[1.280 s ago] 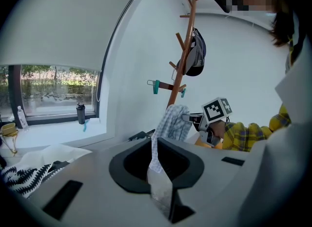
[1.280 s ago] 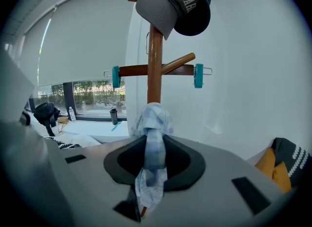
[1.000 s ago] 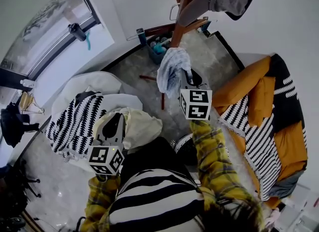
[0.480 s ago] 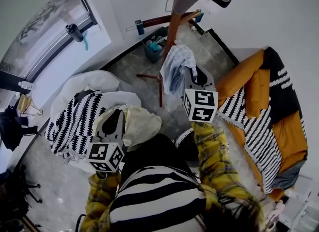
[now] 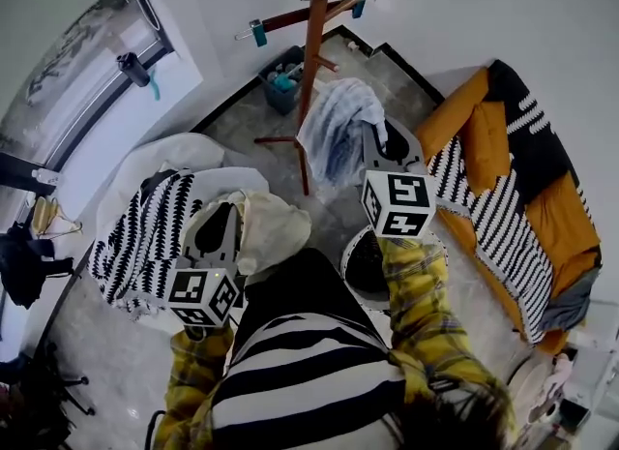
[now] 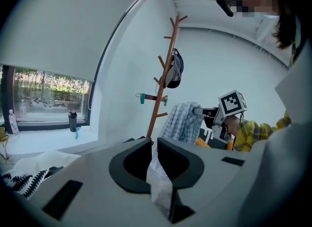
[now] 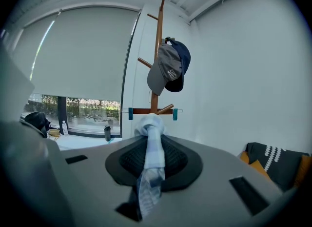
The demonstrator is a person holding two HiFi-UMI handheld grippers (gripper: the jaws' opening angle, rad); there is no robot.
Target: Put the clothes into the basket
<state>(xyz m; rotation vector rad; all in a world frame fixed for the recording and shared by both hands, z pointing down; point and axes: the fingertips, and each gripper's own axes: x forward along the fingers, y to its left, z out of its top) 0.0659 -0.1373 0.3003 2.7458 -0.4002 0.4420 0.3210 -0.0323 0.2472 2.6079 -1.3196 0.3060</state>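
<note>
Here, over open floor (image 5: 240, 127) beside the coat rack (image 5: 310, 56), the right gripper (image 7: 154, 142) clamps drooping checked cloth (image 5: 334, 136), the left gripper (image 6: 154, 158) cream cloth (image 5: 273, 230).

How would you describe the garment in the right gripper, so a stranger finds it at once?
Find the wooden coat stand. In front of it the right gripper is shut on a hanging cloth. It alone is blue and checked: the garment in the left gripper is plain cream, the zigzag blanket black and white.
</note>
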